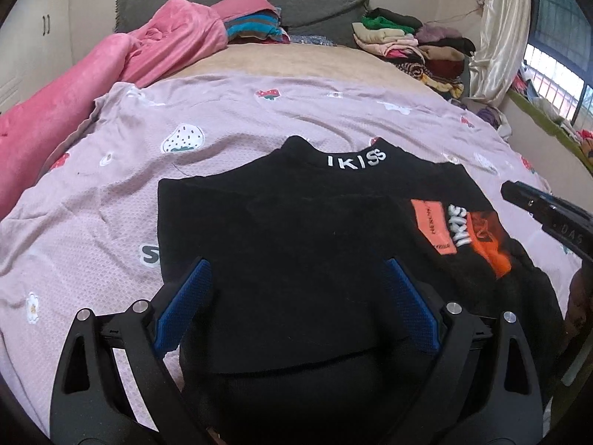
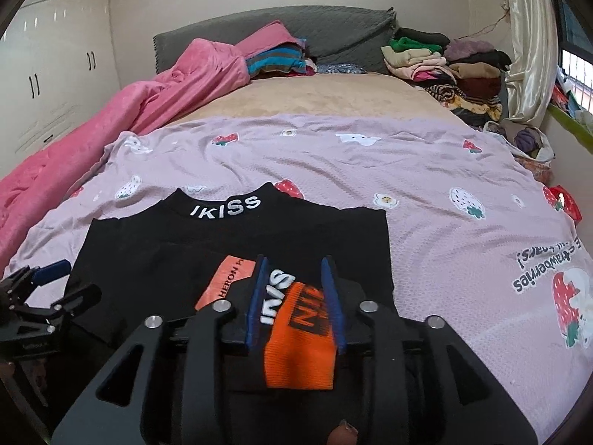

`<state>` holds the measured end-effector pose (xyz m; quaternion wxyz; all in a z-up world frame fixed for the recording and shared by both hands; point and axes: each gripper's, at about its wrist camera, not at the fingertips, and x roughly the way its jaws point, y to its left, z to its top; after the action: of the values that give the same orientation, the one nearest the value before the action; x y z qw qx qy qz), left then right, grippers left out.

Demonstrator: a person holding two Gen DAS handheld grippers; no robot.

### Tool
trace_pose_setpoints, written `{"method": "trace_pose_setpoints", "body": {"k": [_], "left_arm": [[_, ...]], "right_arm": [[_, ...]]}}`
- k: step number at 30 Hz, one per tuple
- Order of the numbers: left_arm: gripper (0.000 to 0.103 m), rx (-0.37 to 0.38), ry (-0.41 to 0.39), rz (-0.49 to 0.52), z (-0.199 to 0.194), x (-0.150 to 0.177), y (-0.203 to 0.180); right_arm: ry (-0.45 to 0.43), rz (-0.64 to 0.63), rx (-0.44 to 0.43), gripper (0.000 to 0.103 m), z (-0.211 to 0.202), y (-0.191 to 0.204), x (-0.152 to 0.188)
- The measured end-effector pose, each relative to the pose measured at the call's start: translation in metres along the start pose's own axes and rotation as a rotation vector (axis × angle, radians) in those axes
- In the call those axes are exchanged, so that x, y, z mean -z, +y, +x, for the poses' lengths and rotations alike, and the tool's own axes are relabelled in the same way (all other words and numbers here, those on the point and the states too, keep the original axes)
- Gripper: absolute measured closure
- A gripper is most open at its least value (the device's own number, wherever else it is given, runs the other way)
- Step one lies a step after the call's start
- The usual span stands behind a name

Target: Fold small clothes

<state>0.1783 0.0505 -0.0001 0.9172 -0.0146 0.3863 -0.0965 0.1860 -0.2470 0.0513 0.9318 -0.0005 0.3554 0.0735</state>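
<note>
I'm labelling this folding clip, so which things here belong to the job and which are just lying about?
In the job:
black top
its orange sleeve
left hand-held gripper
right hand-held gripper
strawberry sheet

Lying about:
pink blanket
pile of clothes
striped bundle

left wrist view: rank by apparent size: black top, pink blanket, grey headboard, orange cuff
1. black top, though it lies nearest the camera
2. pink blanket
3. grey headboard, partly hidden by clothes
4. orange cuff
</note>
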Motion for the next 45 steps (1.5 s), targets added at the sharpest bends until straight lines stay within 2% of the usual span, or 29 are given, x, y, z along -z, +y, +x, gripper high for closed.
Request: {"method": "trace_pose_setpoints", "body": {"k": [5, 8, 10, 12, 15, 21, 24, 26, 28, 33, 37, 41, 45], "left_arm": [[0.016, 0.029, 0.020, 0.014, 0.001, 0.002, -0.005], [0.032, 0.064, 0.037, 0.018, 0.003, 0.004, -0.010], [0.060, 0.086, 0.071, 0.024, 0.007, 0.006, -0.012], [0.071, 0.081, 0.134, 0.023, 0.017, 0.011, -0.011], [0.071, 0.083, 0.186, -0.007, 0.028, 0.016, -0.003], [0.071, 0.096, 0.185, -0.021, 0.026, 0.017, 0.002], [0.071, 0.100, 0.185, -0.023, 0.025, 0.017, 0.003], [0.071, 0.102, 0.186, -0.026, 0.025, 0.017, 0.004], [0.071, 0.105, 0.188, -0.027, 0.025, 0.017, 0.003], [0.071, 0.108, 0.189, -0.029, 0.025, 0.017, 0.003], [0.071, 0.107, 0.189, -0.027, 0.026, 0.017, 0.003], [0.071, 0.103, 0.186, -0.021, 0.024, 0.016, 0.001], [0.070, 0.104, 0.179, -0.021, 0.022, 0.015, 0.001]], "right_arm": [[-0.003, 0.009, -0.011, 0.068, -0.005, -0.002, 0.004], [0.014, -0.001, -0.032, 0.068, -0.005, 0.001, 0.009], [0.028, -0.011, -0.043, 0.068, -0.003, 0.005, 0.013], [0.048, -0.035, -0.061, 0.068, -0.001, 0.014, 0.018], [0.069, -0.065, -0.085, 0.068, 0.002, 0.025, 0.023], [0.129, -0.144, -0.136, 0.068, 0.017, 0.056, 0.030], [0.169, -0.161, -0.126, 0.068, 0.027, 0.060, 0.034], [0.207, -0.166, -0.083, 0.068, 0.036, 0.056, 0.038], [0.236, -0.153, -0.089, 0.068, 0.041, 0.051, 0.042], [0.239, -0.155, -0.049, 0.072, 0.043, 0.044, 0.047], [0.232, -0.143, -0.060, 0.072, 0.041, 0.043, 0.047], [0.212, -0.112, -0.081, 0.069, 0.035, 0.041, 0.045], [0.189, -0.098, -0.101, 0.059, 0.025, 0.041, 0.044]]}}
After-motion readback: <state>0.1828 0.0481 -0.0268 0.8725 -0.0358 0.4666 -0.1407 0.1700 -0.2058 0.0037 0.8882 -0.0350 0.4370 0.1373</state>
